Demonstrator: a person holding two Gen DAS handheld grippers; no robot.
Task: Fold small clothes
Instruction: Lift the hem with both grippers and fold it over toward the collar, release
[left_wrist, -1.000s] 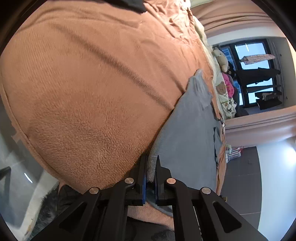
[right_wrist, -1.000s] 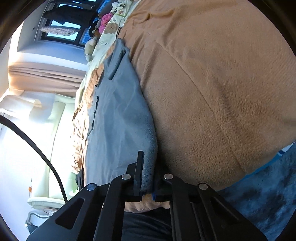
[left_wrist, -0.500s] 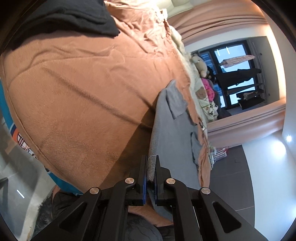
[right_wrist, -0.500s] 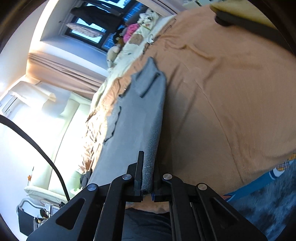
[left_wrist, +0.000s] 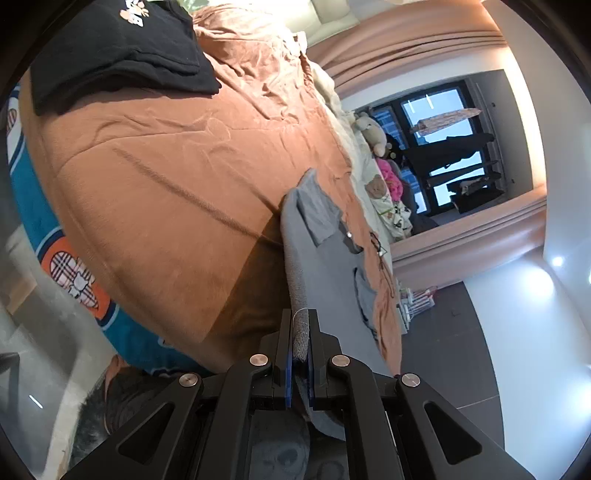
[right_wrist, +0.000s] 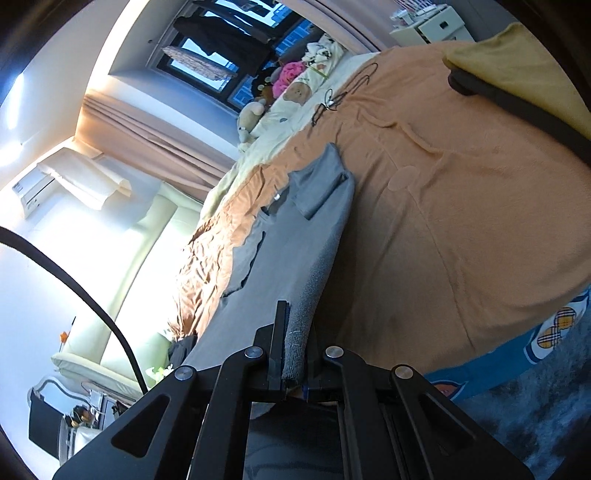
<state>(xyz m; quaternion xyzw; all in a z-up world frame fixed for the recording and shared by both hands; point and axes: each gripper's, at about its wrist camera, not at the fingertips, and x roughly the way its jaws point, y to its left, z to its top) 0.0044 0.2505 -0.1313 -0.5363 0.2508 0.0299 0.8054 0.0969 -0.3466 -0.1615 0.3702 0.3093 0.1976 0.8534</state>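
Note:
A grey garment (left_wrist: 325, 258) lies stretched over an orange fleece blanket (left_wrist: 166, 177) on a bed. Its near hem is lifted off the blanket. My left gripper (left_wrist: 300, 332) is shut on the ribbed hem at one corner. In the right wrist view the same grey garment (right_wrist: 295, 236) runs away from me, and my right gripper (right_wrist: 295, 332) is shut on the hem at the other corner. The far end of the garment, with its folded sleeve, still rests on the blanket. The cloth between the grippers hangs taut.
A folded black garment (left_wrist: 122, 55) sits on the blanket's far left. A yellow cloth and a dark strap (right_wrist: 517, 99) lie at the right. Soft toys and pale bedding (left_wrist: 384, 173) line the window side. A blue patterned sheet (left_wrist: 44, 229) edges the bed; dark floor (left_wrist: 461, 350) beyond.
Both grippers have risen and pulled back, lifting the grey garment's hem off the blanket. More of the bed and room has come into view, and both views have rolled.

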